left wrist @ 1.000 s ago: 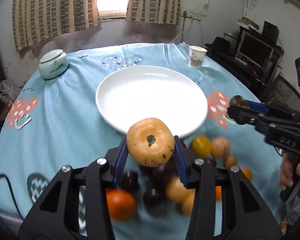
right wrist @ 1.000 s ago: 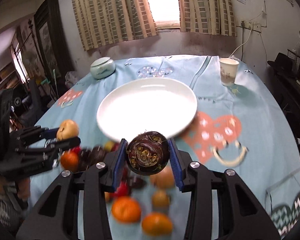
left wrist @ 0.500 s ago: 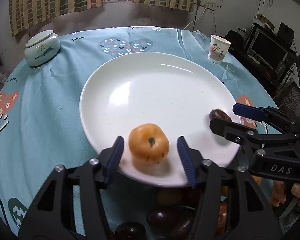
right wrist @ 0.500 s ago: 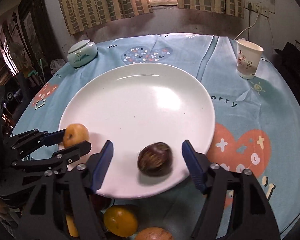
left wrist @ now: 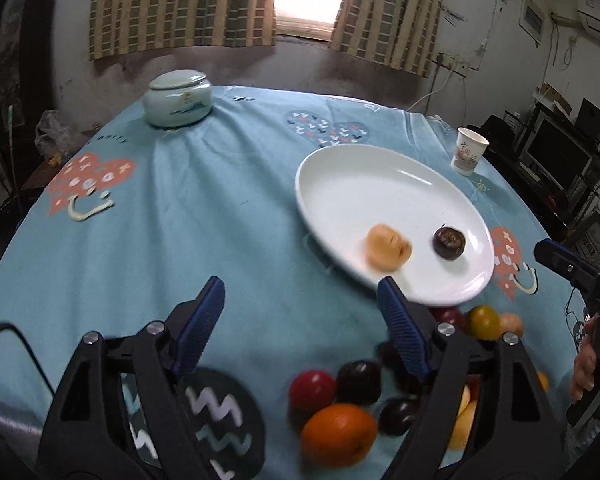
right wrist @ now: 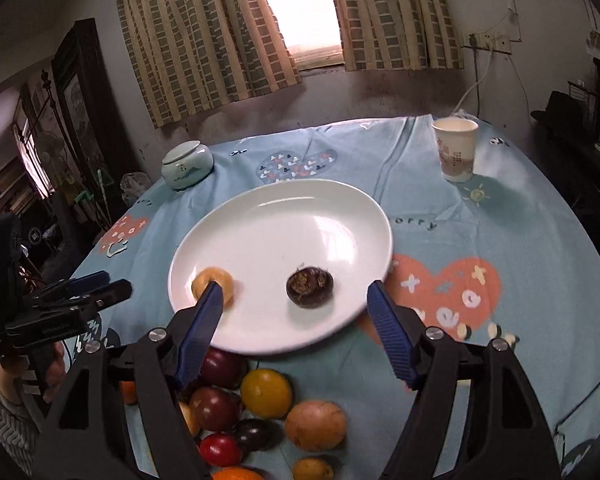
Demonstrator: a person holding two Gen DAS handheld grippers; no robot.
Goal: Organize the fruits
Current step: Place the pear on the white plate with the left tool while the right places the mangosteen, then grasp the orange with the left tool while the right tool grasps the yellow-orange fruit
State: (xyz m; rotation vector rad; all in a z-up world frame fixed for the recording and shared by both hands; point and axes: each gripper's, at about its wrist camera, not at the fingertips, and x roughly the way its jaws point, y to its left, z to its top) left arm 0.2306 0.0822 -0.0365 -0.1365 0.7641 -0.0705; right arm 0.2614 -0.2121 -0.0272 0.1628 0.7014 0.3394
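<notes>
Both grippers are released and hold nothing; their jaws have just been opening. The left gripper (left wrist: pixel 300 300) is over the blue tablecloth (left wrist: pixel 180 220). The right gripper (right wrist: pixel 294 302) is before the white plate (right wrist: pixel 268 220), where the yellow fruit (right wrist: pixel 213 283) and the dark fruit (right wrist: pixel 310 286) lie apart.

Both tools released their fruits onto the plate (right wrist: pixel 340 208) and withdrew.

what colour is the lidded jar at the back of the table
Pale green lidded jar, with a small painted motif; clearest in the left wrist view.
</notes>
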